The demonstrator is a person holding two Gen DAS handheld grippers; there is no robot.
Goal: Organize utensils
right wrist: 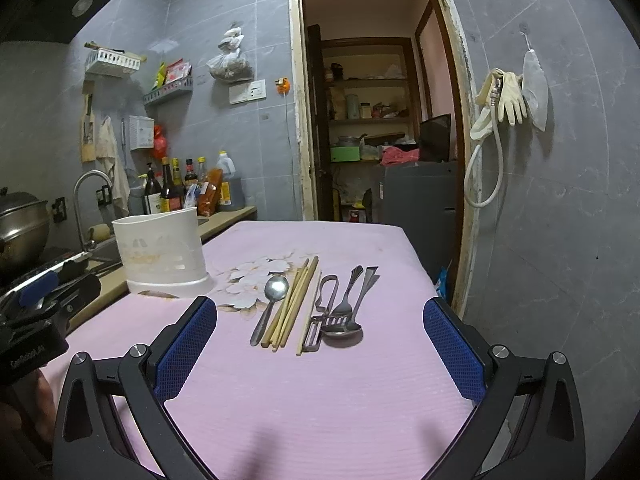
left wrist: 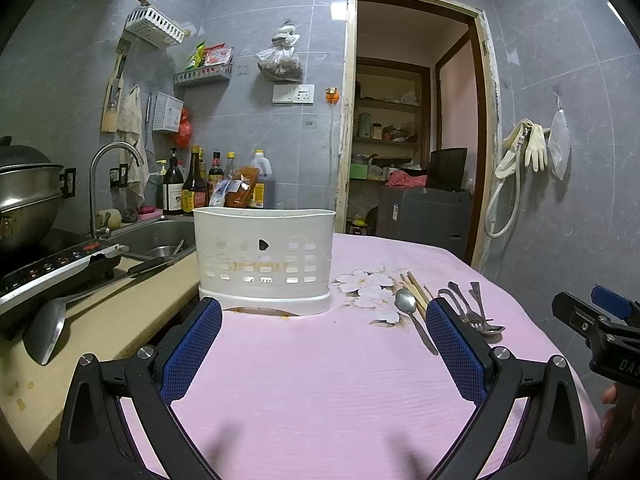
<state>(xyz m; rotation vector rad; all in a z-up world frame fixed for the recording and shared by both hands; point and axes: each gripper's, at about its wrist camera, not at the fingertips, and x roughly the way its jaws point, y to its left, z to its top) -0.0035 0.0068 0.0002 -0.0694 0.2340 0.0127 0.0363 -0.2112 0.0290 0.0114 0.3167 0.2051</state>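
Note:
A white slotted utensil holder [left wrist: 264,258] stands on the pink tablecloth [left wrist: 320,380]; it also shows in the right wrist view [right wrist: 162,254]. To its right lie a spoon [right wrist: 272,306], wooden chopsticks [right wrist: 296,306], metal tongs [right wrist: 322,312], a fork [right wrist: 344,300] and a second spoon [right wrist: 352,326]. My left gripper [left wrist: 324,322] is open and empty, just in front of the holder. My right gripper [right wrist: 320,320] is open and empty, its fingers either side of the utensils and short of them.
A counter [left wrist: 120,320] with a ladle [left wrist: 52,328], a sink [left wrist: 160,240], a faucet [left wrist: 108,184], a stove and a pot [left wrist: 24,192] lies left of the table. Bottles [left wrist: 192,184] stand at the back. A doorway [right wrist: 376,120] is behind the table.

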